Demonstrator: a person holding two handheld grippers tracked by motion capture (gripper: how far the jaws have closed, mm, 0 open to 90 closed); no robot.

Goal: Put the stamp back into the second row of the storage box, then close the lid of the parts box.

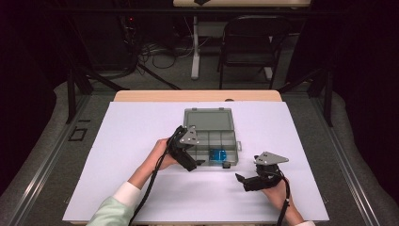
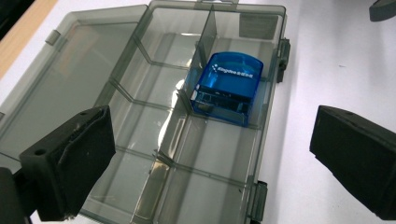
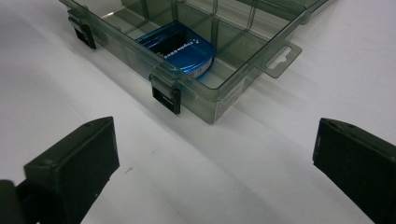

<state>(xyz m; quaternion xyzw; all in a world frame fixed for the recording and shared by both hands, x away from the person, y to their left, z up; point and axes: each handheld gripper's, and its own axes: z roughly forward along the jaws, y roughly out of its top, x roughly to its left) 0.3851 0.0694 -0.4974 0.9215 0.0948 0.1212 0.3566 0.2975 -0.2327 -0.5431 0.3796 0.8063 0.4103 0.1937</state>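
A smoky plastic compartment box [image 1: 210,136] lies open at the centre of the high view on the white desk [image 1: 131,141], with a blue case [image 2: 229,86] in a front compartment by its latched wall. The left hand-held gripper [image 1: 189,155] hovers over the box's left edge, jaws apart and empty; the right hand-held gripper [image 1: 248,181] waits lower right, also apart. The likely risks: a jaw catching a thin divider and dragging the light box, or the slick case slipping out of a skewed pinch.

The left tongs [image 1: 192,162] pointed forward and down, jaws spread wide, hand gripped behind. The right tongs [image 1: 242,181] lay low, aimed leftward, jaws likewise apart, forearm entering from below.
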